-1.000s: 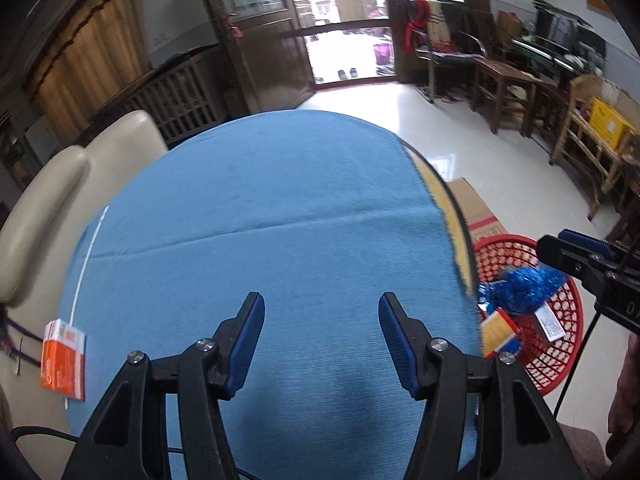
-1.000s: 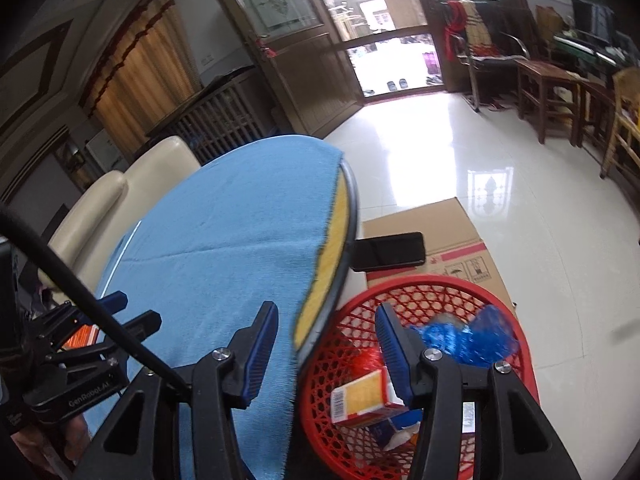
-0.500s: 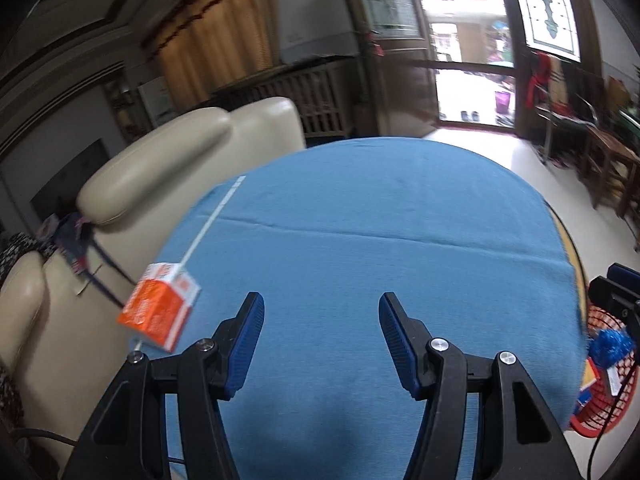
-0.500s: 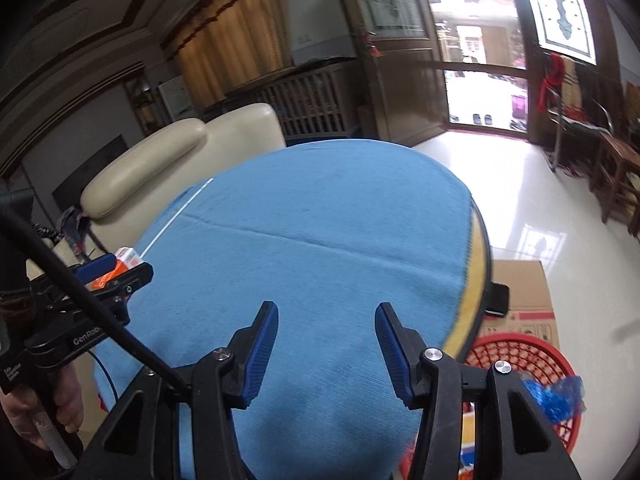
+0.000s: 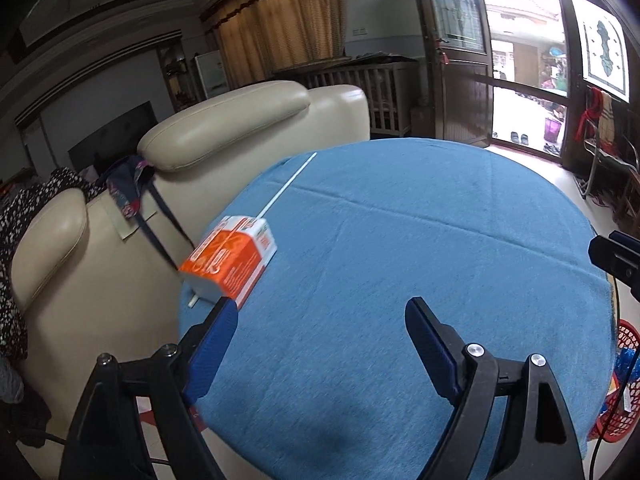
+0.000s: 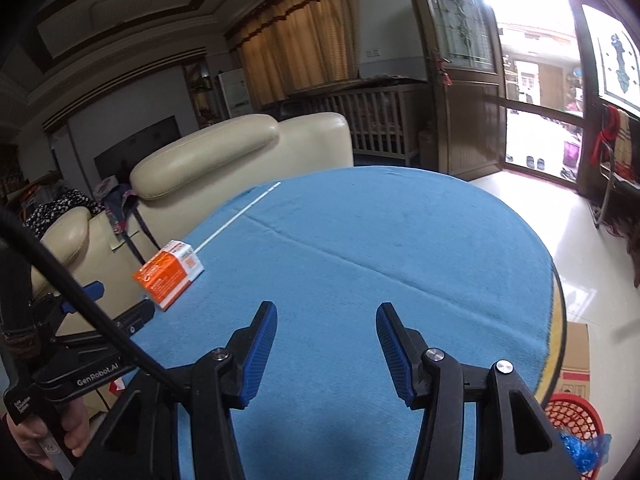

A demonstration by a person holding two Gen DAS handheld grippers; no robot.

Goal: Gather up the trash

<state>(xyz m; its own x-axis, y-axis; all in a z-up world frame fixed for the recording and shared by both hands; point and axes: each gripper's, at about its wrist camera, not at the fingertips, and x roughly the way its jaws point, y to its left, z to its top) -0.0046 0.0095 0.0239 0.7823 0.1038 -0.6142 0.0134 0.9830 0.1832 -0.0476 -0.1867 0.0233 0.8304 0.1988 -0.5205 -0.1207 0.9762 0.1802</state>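
A: Carton (image 5: 229, 262) is lying flat at the left rim of the blue-clothed counter (image 5: 400, 280), just ahead of the left gripper (image 5: 316, 336) and off toward its left jaw. Nothing else is showing on the cloth except a thin white stick (image 5: 286, 186) running away from the carton toward the far edge.

B: Which way is the carton's long axis running?

A: It is slanting from near-left to far-right in the left wrist view, so it is sitting skewed across the line the jaws are pointing along. The near orange end is almost overlapping the left jaw tip in the picture; whether they are touching I cannot tell.

B: And the jaws?

A: The left jaws have just been opening and are standing wide apart, with only cloth between them. The right gripper (image 6: 326, 340) is hanging partly open and empty over the middle of the counter, well apart from the carton (image 6: 168, 274).

B: So the left hand is nearer.

A: Clearly. I am judging it needs to swing left to straddle the carton. The red basket (image 6: 576, 420), already holding a blue wrapper (image 6: 586, 448), is waiting on the floor off the right edge.
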